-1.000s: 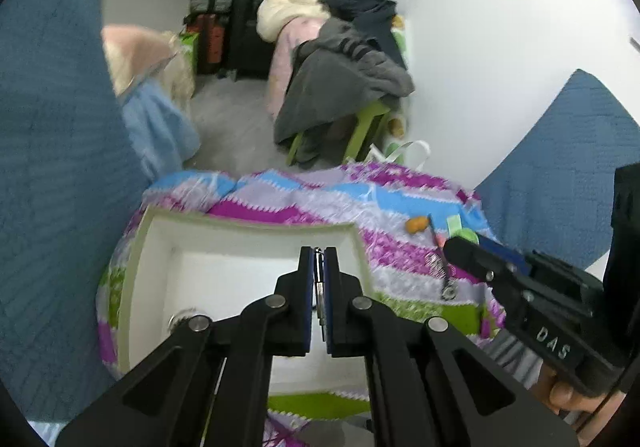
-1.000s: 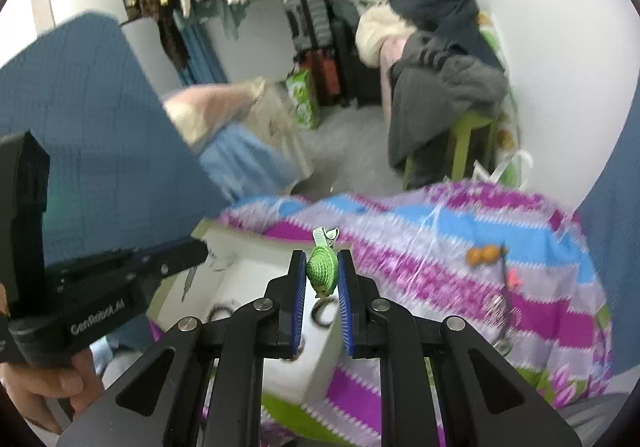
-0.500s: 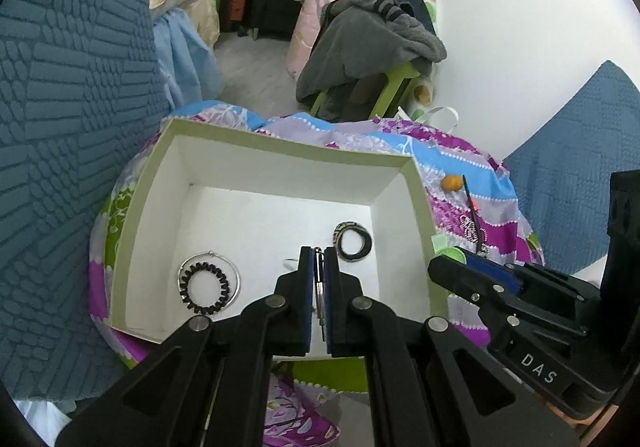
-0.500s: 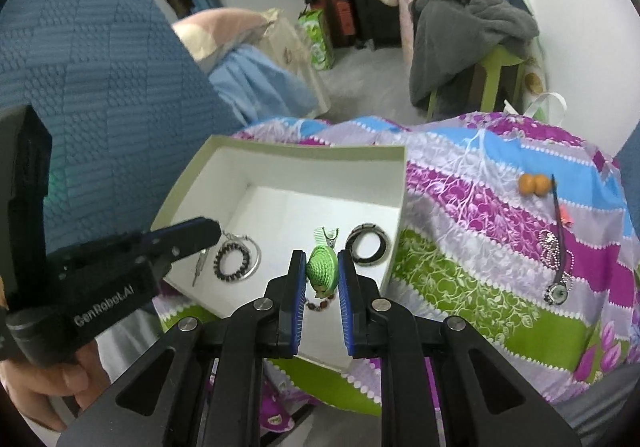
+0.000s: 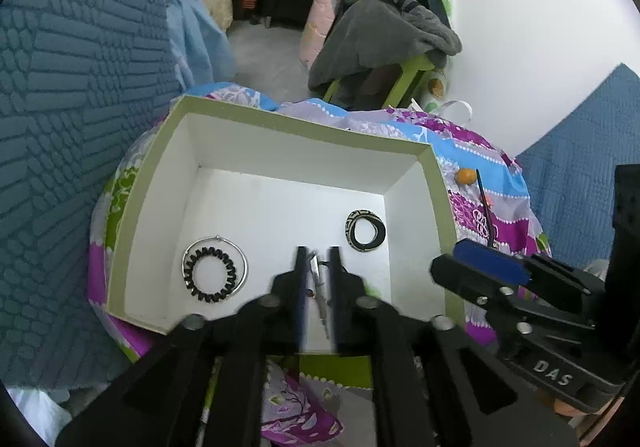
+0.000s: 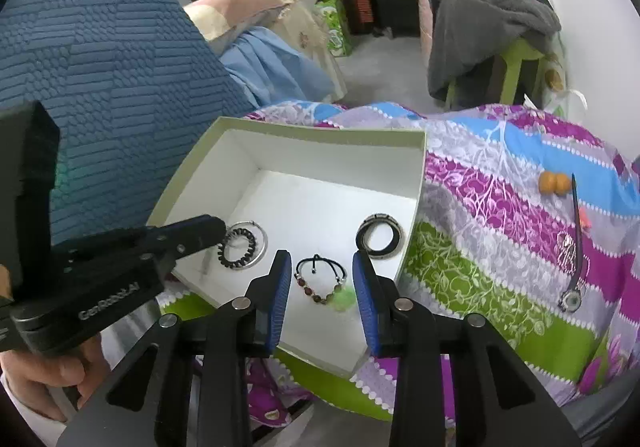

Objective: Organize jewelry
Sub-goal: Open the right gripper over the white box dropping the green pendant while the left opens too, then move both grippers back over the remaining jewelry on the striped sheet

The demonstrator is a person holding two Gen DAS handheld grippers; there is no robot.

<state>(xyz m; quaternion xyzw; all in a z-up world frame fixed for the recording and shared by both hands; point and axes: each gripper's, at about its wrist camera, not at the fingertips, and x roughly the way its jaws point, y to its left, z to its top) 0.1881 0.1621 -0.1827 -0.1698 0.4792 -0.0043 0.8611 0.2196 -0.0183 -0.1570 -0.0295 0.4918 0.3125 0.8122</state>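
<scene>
The beaded cord bracelet with green tassel [image 6: 320, 284] lay on the white box [image 6: 320, 139] floor between my right gripper [image 6: 322, 281] jaws, which were opening, touching nothing. My left gripper [image 5: 318, 267] jaws were opening around a slim silver pin [image 5: 321, 293], unpressed.

Black linkage grippers [image 6: 322, 279], blue-padded jaws, silver screws, white lettering.

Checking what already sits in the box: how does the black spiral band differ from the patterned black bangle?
The black spiral band is coiled and ridged; the patterned bangle is a smooth-edged, wider band with pale markings. The spiral band lies inside a thin silver hoop at the box's left; the bangle lies alone near the right wall. The spiral band lies flat; the bangle looks slightly tilted. Both are dark rings resting on the white box floor.
</scene>
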